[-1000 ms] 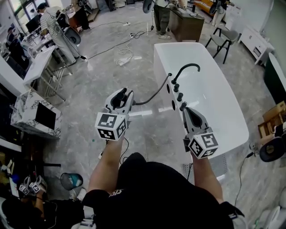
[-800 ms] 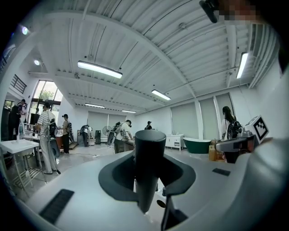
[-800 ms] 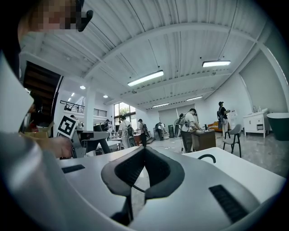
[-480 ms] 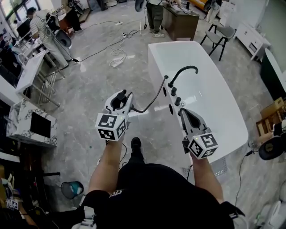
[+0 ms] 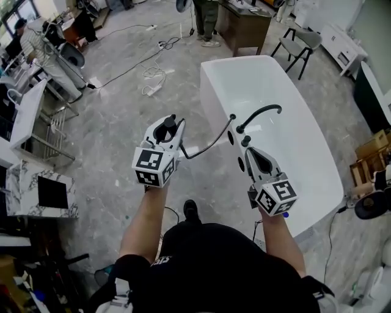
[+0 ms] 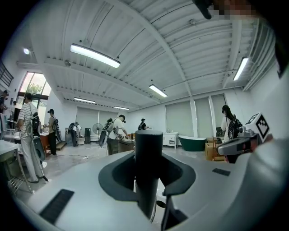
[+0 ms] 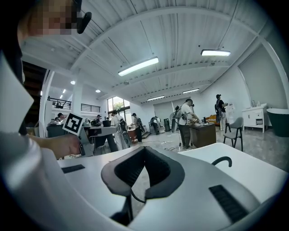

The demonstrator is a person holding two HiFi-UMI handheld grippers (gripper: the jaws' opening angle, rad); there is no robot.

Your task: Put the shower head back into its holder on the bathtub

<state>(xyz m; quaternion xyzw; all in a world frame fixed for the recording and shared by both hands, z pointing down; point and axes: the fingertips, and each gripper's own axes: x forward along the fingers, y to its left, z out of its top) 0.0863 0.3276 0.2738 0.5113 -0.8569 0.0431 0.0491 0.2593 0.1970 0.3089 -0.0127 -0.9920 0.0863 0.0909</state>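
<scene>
The black shower head (image 5: 166, 125) stands upright between the jaws of my left gripper (image 5: 168, 127), which is shut on its handle. Its black hose (image 5: 211, 142) curves right to the rim of the white bathtub (image 5: 215, 79), near a black fitting (image 5: 232, 117). In the left gripper view the shower head (image 6: 149, 140) fills the gap in the left gripper (image 6: 149, 169). My right gripper (image 5: 251, 153) hovers over the tub's near rim by the black knobs (image 5: 243, 142) and curved spout (image 5: 259, 113). The right gripper (image 7: 144, 151) is shut and holds nothing.
A brown desk (image 5: 247, 30) with a person (image 5: 204, 18) beside it stands beyond the tub, and a grey chair (image 5: 302, 43) at its far right. Cables (image 5: 153, 76) lie on the marble floor. White tables (image 5: 24, 116) line the left. Boxes (image 5: 372, 156) sit at the right.
The person has stepped forward along the tub. Both grippers have come nearer the knobs and spout on the rim. The left gripper still holds the shower head, and the right stays shut.
</scene>
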